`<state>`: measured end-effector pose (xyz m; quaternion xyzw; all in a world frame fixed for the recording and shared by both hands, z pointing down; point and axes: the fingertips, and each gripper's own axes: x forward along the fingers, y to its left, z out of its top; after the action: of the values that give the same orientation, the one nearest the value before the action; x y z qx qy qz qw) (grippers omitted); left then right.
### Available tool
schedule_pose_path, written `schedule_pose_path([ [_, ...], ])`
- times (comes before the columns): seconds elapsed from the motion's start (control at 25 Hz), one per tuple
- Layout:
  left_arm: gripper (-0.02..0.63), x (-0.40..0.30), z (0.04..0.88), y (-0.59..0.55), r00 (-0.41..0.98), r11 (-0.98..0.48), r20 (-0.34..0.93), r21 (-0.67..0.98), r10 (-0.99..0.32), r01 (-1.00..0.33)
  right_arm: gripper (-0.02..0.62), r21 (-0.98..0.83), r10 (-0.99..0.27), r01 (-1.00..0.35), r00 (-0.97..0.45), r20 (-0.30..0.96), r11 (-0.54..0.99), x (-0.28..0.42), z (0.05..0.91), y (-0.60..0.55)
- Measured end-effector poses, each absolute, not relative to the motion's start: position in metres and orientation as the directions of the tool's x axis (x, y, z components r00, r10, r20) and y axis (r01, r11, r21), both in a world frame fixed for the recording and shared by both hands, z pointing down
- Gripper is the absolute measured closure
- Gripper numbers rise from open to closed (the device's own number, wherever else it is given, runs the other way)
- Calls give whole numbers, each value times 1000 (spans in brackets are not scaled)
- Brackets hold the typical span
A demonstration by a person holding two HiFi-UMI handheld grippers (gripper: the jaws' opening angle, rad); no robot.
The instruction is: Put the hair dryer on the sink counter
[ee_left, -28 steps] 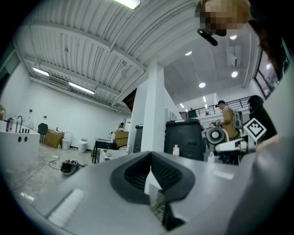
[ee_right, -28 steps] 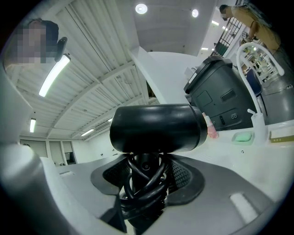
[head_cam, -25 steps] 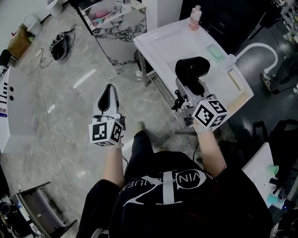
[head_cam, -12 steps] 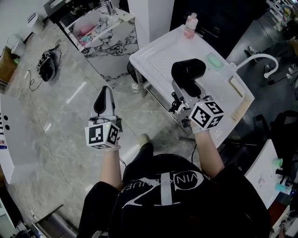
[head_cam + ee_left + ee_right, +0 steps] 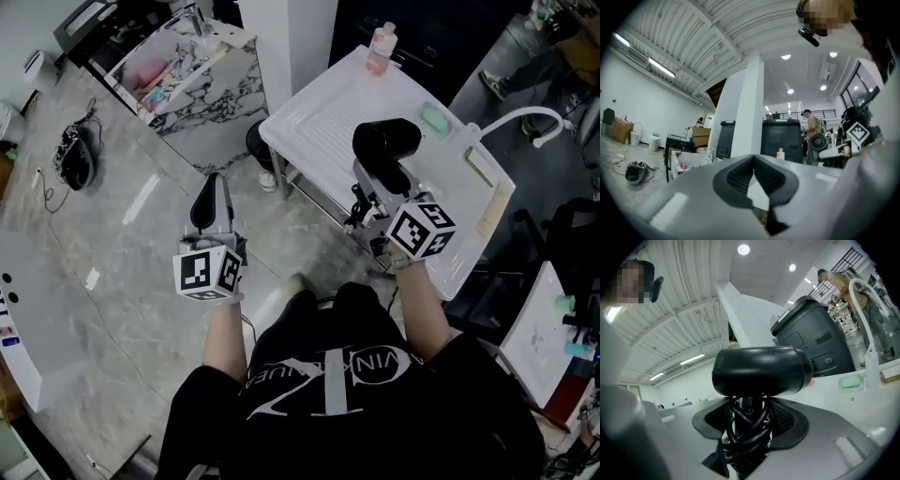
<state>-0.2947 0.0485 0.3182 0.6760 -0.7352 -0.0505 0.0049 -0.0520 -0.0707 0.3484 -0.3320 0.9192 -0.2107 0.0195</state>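
Note:
A black hair dryer [image 5: 385,142] [image 5: 761,370] is held upright over the near part of the white sink counter [image 5: 323,108]. My right gripper [image 5: 374,192] [image 5: 749,427] is shut on its handle, around which the black cord is wound. The dryer's barrel lies crosswise above the jaws. My left gripper [image 5: 212,201] [image 5: 753,174] is shut with nothing in it and hangs over the marble floor, left of the counter.
On the counter stand a pink bottle [image 5: 379,39] at the far end, a green soap [image 5: 433,119] and a white curved faucet [image 5: 511,120] at the right. A marble-fronted cabinet [image 5: 197,70] stands beyond the left gripper. A black bag [image 5: 73,159] lies on the floor at left.
The head view has shifted, so the counter and floor sit differently in frame. Both grippers keep their places relative to the body, and the right one still holds the dryer.

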Motion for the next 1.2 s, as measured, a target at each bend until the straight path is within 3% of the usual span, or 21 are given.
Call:
schedule_pose_path([
  [0.72,606,-332,335,-89,-9,7,-25,85,-1000,-996,361,-423,-703,-709,-681,203,565,-82,380,-208],
  [1.2,606,-317,357,-202,102,-98,32,112,-994,-989,360,-424,-688,-774,-623,373,471,-90,435,-289],
])
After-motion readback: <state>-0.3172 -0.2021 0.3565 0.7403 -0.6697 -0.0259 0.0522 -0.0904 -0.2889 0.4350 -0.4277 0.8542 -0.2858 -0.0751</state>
